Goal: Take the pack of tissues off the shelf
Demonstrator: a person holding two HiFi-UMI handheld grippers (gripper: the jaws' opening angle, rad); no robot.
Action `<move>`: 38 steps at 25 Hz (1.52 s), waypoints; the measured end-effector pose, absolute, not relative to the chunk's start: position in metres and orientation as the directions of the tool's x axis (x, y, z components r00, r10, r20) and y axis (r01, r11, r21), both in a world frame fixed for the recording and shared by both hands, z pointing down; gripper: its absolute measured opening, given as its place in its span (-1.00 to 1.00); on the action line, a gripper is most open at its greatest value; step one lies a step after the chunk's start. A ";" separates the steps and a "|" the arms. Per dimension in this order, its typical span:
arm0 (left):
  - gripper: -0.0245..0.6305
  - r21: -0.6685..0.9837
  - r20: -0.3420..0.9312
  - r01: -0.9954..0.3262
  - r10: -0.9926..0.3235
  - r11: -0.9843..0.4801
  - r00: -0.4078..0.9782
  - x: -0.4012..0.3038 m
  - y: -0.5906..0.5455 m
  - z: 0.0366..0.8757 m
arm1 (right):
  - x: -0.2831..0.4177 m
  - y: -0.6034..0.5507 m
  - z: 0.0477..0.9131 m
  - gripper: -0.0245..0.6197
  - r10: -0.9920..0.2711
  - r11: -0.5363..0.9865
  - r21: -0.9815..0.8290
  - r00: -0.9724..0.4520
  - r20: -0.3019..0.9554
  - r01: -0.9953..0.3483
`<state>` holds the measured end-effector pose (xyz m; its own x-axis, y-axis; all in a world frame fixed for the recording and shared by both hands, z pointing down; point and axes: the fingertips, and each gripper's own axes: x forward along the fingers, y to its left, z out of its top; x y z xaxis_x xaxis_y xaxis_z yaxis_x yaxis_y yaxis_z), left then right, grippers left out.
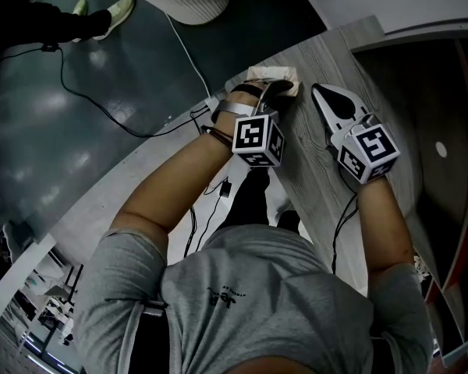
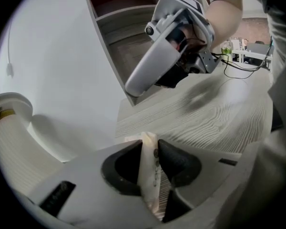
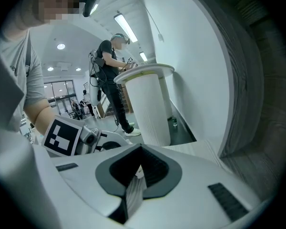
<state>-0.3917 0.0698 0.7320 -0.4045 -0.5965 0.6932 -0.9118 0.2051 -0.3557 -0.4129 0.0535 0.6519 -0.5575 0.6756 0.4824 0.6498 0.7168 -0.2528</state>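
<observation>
Left fingers clamp tissue pack | right fingers closed, empty | wooden table below

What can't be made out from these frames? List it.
- Pack of tissues: in the head view, mostly covered by the left gripper. The left gripper view shows only a thin edge between the fingers. Print unreadable.
- Pack's underside: whether it rests on the tabletop is hidden by that gripper.
- Shelf interior: in the head view, dark and cut by the right edge; contents unknown.
- Right gripper tip: contact with the tabletop unclear.
</observation>
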 end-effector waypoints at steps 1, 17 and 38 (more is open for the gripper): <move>-0.52 -0.351 0.697 -0.913 -0.593 0.207 -0.402 -0.392 0.070 0.733 | -0.412 0.053 0.650 -0.86 0.675 0.717 -0.250 -0.559 0.481 0.651; -0.03 -0.282 0.684 -0.941 -0.648 0.189 -0.335 -0.380 0.040 0.666 | -0.392 0.016 0.555 -0.86 0.631 0.761 -0.173 -0.653 0.419 0.625; -0.60 -0.154 0.275 -0.983 -0.951 0.102 -0.142 -0.270 -0.099 0.356 | -0.254 -0.135 0.332 -0.86 0.406 0.913 -0.058 -0.886 0.224 0.404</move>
